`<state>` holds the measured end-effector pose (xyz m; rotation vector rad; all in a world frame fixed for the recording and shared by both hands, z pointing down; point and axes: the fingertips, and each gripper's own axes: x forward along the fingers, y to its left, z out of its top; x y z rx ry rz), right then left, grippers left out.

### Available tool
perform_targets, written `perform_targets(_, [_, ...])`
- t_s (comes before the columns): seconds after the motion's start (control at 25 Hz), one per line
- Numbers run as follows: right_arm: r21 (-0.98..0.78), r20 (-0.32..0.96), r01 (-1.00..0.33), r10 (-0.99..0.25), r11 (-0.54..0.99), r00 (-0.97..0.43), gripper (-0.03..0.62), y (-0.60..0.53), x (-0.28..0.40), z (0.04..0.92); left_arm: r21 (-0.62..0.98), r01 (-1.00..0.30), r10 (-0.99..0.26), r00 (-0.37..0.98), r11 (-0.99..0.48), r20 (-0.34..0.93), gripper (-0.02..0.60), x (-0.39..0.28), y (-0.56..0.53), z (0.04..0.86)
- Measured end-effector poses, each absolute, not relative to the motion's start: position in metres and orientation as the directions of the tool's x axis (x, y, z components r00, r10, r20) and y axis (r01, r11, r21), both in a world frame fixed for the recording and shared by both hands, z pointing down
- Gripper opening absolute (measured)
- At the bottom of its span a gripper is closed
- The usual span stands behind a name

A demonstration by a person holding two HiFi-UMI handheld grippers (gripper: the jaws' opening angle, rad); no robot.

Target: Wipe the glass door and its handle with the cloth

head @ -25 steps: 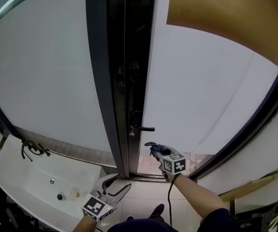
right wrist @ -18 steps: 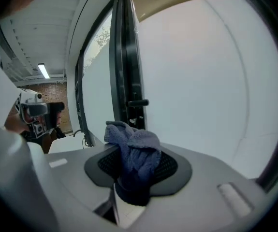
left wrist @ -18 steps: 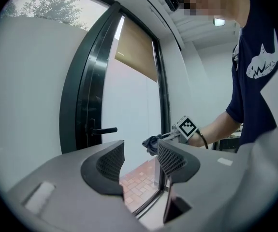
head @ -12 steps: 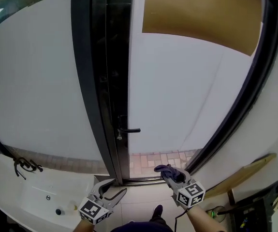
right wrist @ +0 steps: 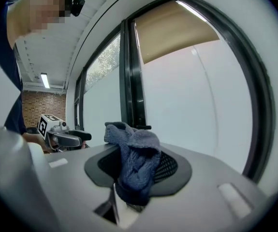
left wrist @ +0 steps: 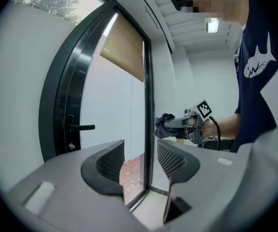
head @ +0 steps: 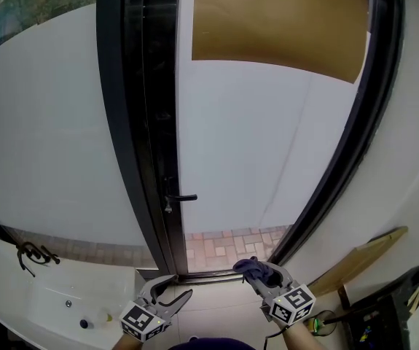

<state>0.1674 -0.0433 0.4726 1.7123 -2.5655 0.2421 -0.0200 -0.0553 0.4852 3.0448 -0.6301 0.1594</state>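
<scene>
1. Pinching one dark blue cloth [right wrist: 134, 161], the right gripper [head: 259, 271] has both jaws pressed onto the bunched fabric. The cloth bulges up above the jaw pads and hangs down between them.
2. The left gripper [head: 179, 286] sits low and left of the right one, its two jaws spread with nothing between them. Its own view shows only tiled floor and the foot of the door through the gap.
3. The two grippers are apart from each other, each carrying one marker cube.
4. One white sink [head: 20, 297] lies at the lower left, with one dark tap [head: 33, 254] at its back edge.
5. One pale wooden plank [head: 366, 257] runs along the wall at the lower right.
6. The glass door [head: 260, 152] stands ahead, a single frosted white pane in a dark frame. The cloth is down near the door's foot.
7. One dark lever handle [head: 181, 197] sits on the door's left stile, level, its lever pointing across the pane. It is well above the cloth, and neither gripper touches it.
8. A clear strip at the bottom of the pane shows reddish brick paving [head: 227, 242] outside.
9. One brown blind [head: 282, 20] covers the top of the pane.
</scene>
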Motion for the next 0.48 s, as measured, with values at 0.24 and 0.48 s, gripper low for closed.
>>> perform_targets(0.24, [-0.126,0.127,-0.906,-0.899,0.404,-0.418,0.143,-0.007,0.184,0.471,0.03,-0.447,-0.441,0.89,-0.894,0.12,0.209,-0.011,-0.022,0.485])
perform_targets(0.48, [-0.157,0.13,-0.903,-0.898,0.399,-0.419,0.143,0.033,0.197,0.479,0.03,-0.465,-0.456,0.877,-0.885,0.15,0.209,-0.004,0.015,0.486])
